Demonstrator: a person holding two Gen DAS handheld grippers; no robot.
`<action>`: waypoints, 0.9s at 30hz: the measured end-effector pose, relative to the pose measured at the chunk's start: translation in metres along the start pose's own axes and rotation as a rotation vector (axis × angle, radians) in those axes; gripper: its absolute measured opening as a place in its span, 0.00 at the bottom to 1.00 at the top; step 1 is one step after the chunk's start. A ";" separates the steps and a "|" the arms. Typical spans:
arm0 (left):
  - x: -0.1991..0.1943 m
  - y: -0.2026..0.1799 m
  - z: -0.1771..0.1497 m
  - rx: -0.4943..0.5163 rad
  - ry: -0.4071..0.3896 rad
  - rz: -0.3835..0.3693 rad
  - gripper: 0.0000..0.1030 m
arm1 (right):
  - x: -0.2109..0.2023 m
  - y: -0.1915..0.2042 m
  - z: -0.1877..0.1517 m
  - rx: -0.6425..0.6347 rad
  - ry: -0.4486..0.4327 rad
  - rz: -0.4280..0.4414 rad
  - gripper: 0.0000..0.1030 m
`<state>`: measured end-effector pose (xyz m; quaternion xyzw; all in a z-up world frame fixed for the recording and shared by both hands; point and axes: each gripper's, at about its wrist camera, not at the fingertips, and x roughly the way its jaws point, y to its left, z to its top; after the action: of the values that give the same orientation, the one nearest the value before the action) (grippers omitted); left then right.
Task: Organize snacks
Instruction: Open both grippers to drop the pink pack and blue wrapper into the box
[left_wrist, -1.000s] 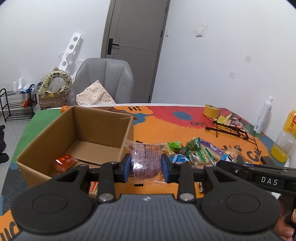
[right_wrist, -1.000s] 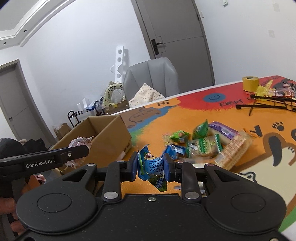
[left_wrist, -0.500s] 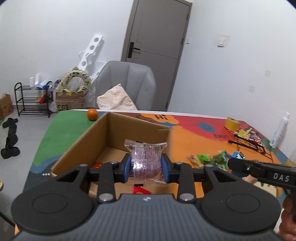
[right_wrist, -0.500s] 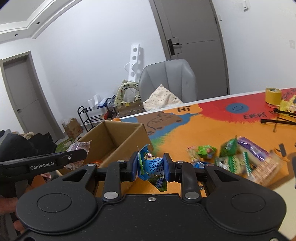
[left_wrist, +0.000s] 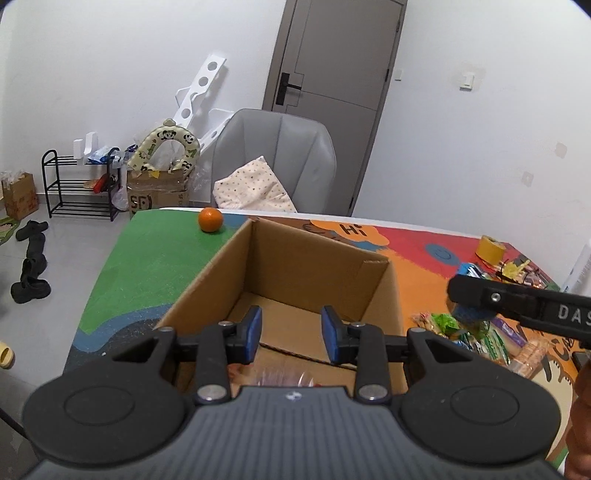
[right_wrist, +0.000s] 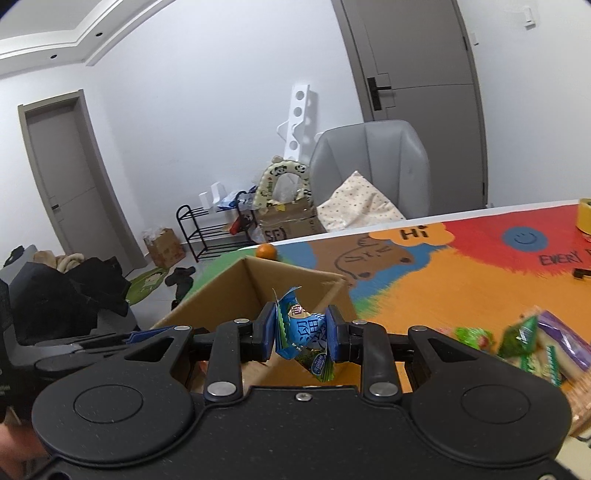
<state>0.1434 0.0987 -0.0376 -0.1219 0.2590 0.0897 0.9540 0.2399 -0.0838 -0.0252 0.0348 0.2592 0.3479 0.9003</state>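
Note:
My left gripper (left_wrist: 291, 334) hangs over the open cardboard box (left_wrist: 314, 269). Its jaws are opening and nothing is between its blue pads. A clear packet with a purple snack (left_wrist: 284, 376) lies on the box floor just below them, partly hidden by the gripper body. My right gripper (right_wrist: 301, 330) is shut on a crumpled blue snack packet (right_wrist: 295, 343) and hovers at the near right corner of the box (right_wrist: 295, 280). Part of the right gripper (left_wrist: 517, 302) shows at the right of the left wrist view. The loose snack pile (right_wrist: 535, 343) lies on the mat to the right.
An orange (left_wrist: 210, 219) sits on the green part of the mat beyond the box. A yellow tape roll (left_wrist: 489, 251) and a black wire rack are at the far right. A grey chair (left_wrist: 277, 155) stands behind the table.
The left gripper moved left over the box and let go of the purple packet, which now lies inside. The right gripper carried the blue packet left to the box.

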 end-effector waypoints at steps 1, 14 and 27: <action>-0.001 0.001 0.001 0.005 -0.003 0.009 0.36 | 0.003 0.003 0.001 -0.001 0.003 0.006 0.25; -0.014 0.030 0.002 -0.056 -0.002 0.068 0.61 | 0.011 0.022 0.007 -0.029 -0.058 0.055 0.57; -0.020 0.019 -0.003 -0.058 -0.015 0.073 0.84 | -0.012 -0.017 -0.014 0.120 -0.021 -0.012 0.69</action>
<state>0.1209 0.1134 -0.0335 -0.1392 0.2535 0.1329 0.9480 0.2353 -0.1060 -0.0362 0.0908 0.2704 0.3261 0.9013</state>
